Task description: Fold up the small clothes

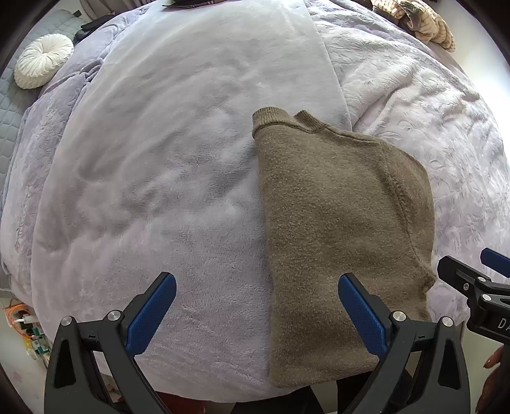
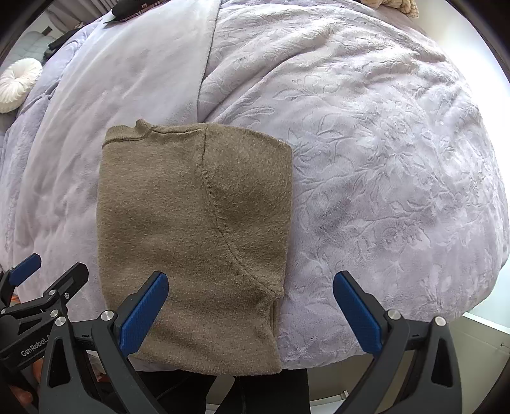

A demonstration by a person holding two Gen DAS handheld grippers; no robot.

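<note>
A small olive-brown knit sweater (image 1: 338, 229) lies folded lengthwise on the lilac fleece blanket (image 1: 165, 178), collar at the far end, hem at the near bed edge. It also shows in the right wrist view (image 2: 191, 242). My left gripper (image 1: 256, 302) is open and empty above the sweater's near left edge. My right gripper (image 2: 250, 301) is open and empty above the sweater's near right edge. The right gripper also shows at the right of the left wrist view (image 1: 471, 280), and the left gripper at the lower left of the right wrist view (image 2: 41, 280).
An embossed lilac duvet (image 2: 382, 165) covers the bed to the right. A white round pillow (image 1: 43, 60) lies at the far left. A striped cloth heap (image 1: 420, 19) sits at the far right. Cables and clutter (image 1: 27, 331) lie on the floor at lower left.
</note>
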